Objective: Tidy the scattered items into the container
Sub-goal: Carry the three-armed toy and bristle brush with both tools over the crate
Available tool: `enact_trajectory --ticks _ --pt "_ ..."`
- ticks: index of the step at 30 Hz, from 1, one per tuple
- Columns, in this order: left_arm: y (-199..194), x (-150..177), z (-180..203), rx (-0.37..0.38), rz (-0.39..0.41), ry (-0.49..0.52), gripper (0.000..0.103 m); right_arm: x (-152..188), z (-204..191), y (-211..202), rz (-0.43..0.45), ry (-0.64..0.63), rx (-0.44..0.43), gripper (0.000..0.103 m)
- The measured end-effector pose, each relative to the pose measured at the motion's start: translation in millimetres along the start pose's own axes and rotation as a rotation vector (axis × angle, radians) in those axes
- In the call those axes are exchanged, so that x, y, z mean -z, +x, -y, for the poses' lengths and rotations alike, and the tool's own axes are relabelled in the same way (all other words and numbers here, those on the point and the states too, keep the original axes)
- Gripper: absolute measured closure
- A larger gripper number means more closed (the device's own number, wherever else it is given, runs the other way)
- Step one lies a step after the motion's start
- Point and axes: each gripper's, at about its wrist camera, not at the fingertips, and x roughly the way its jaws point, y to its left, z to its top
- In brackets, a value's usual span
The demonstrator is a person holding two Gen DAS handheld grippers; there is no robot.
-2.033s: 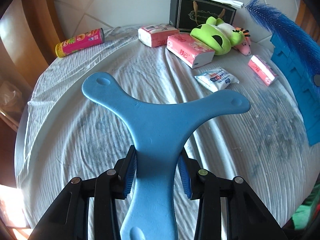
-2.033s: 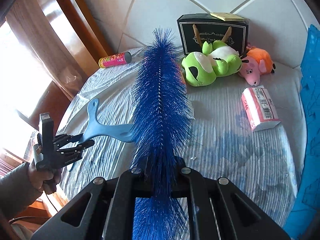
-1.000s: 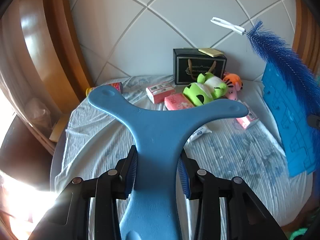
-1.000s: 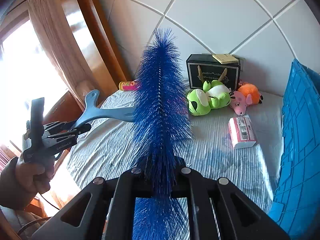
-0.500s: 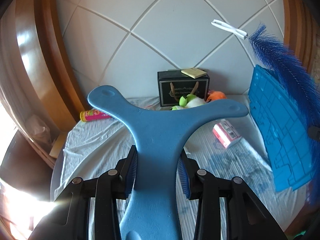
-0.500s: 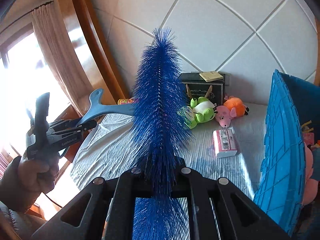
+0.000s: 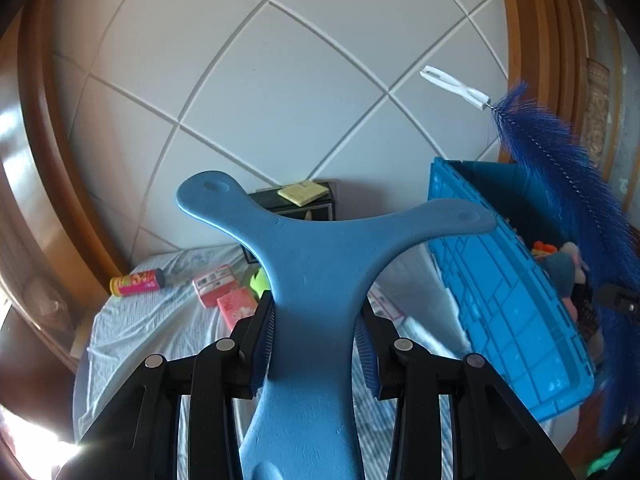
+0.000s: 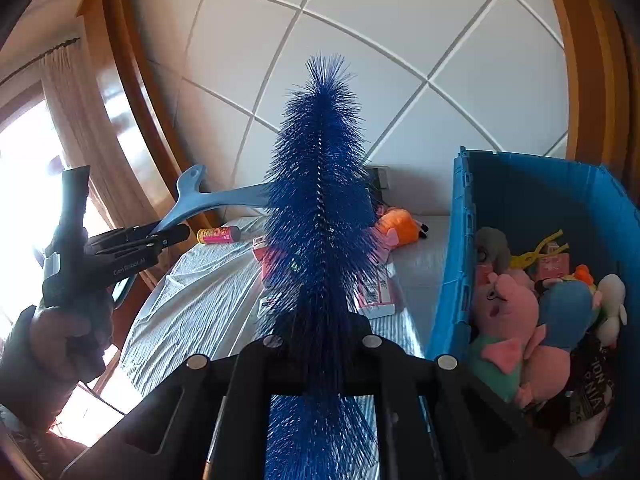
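Nearest in the left wrist view, the left tool (image 7: 316,344) is clamped on the stem of a blue three-armed boomerang (image 7: 320,264), which it holds up in the air above the cloth-covered tabletop (image 7: 160,332). In the right wrist view the right tool (image 8: 320,360) grips a long blue bristle brush (image 8: 320,200) by its bristled shaft; the brush stands upright, its white handle (image 7: 456,86) pointing up and away. Neither item is in the container; both appear to be in transit toward it.

Just to the right stands the blue crate (image 8: 460,240), its near wall beside the tabletop edge. It already holds a good heap: a pink pig plush (image 8: 508,308), a blue plush (image 8: 564,312), a yellow clip (image 8: 544,246) and other soft toys, so a fair share of the tidying looks done.

Farther out on the tabletop, things remain scattered: pink tissue packs (image 7: 224,292), another pack (image 8: 376,292) near the crate, a pink-and-yellow can (image 7: 138,282) at the far left, an orange plush (image 8: 400,222) and a glimpse of a green plush (image 7: 260,280). At the far wall sits a black box (image 7: 296,206) with a yellow notepad (image 7: 306,192) on top.

By my estimate the job is somewhere around halfway, with the two held items next and the tabletop remainder after.
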Motion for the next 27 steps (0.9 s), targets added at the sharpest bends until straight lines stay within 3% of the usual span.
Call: enact_trajectory --ticks 18,27 --pt "0.7 -44.9 165.2 0.164 0.058 0.149 0.067 5.8 120.2 -89.2 0.056 0.118 0.233 0.094" --pt "13.5 -62.8 233.3 0.228 0.063 0.220 0.067 3.5 175.5 -100.4 0.037 0.126 0.342 0.094"
